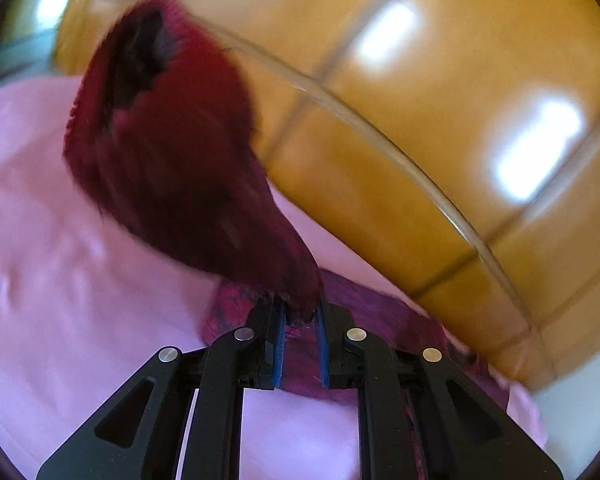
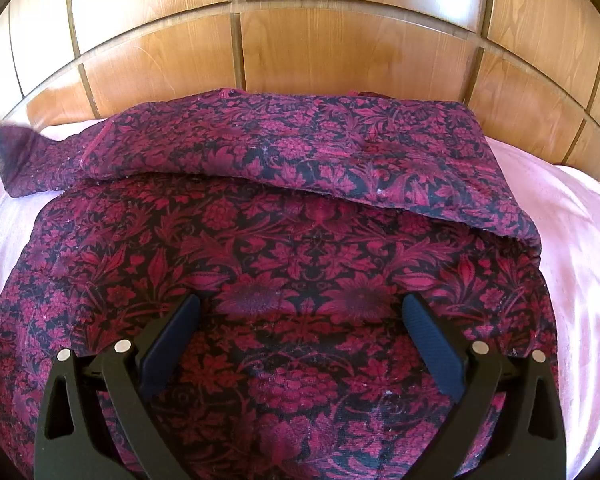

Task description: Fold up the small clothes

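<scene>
A dark red garment with a black floral print (image 2: 300, 248) lies spread on a pink sheet (image 2: 580, 248), its far part folded over toward me. My right gripper (image 2: 302, 322) is open right above the garment's middle, with nothing between its blue pads. In the left wrist view my left gripper (image 1: 301, 312) is shut on a sleeve of the garment (image 1: 172, 152), which hangs lifted and blurred in front of the camera, its open cuff at the top. That sleeve end shows at the far left of the right wrist view (image 2: 16, 148).
A wooden panelled headboard (image 2: 340, 40) rises directly behind the bed. The pink sheet (image 1: 60, 260) extends to the left of the lifted sleeve and on both sides of the garment.
</scene>
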Tool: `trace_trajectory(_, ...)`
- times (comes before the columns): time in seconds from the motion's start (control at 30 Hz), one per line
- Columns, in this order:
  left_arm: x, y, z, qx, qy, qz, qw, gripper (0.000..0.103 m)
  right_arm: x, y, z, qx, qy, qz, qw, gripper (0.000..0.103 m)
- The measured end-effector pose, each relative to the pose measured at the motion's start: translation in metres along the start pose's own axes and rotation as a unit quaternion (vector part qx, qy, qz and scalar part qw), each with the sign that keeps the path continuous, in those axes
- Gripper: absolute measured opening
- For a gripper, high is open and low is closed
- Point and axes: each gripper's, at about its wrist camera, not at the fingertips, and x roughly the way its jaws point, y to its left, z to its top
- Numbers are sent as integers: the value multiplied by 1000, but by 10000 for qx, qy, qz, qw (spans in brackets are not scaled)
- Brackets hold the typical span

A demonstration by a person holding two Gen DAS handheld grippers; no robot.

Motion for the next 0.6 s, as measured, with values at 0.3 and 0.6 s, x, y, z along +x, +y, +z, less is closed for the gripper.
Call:
trace_trajectory(0.3,45,-93,-71,1037,850,-429,9900,12,0,0,0,7,-4,7,10000,100)
trace_trajectory(0.6,61,-148,-113,2084,1271,-762,9668,65,0,0,0,61,-8,62,10000,100)
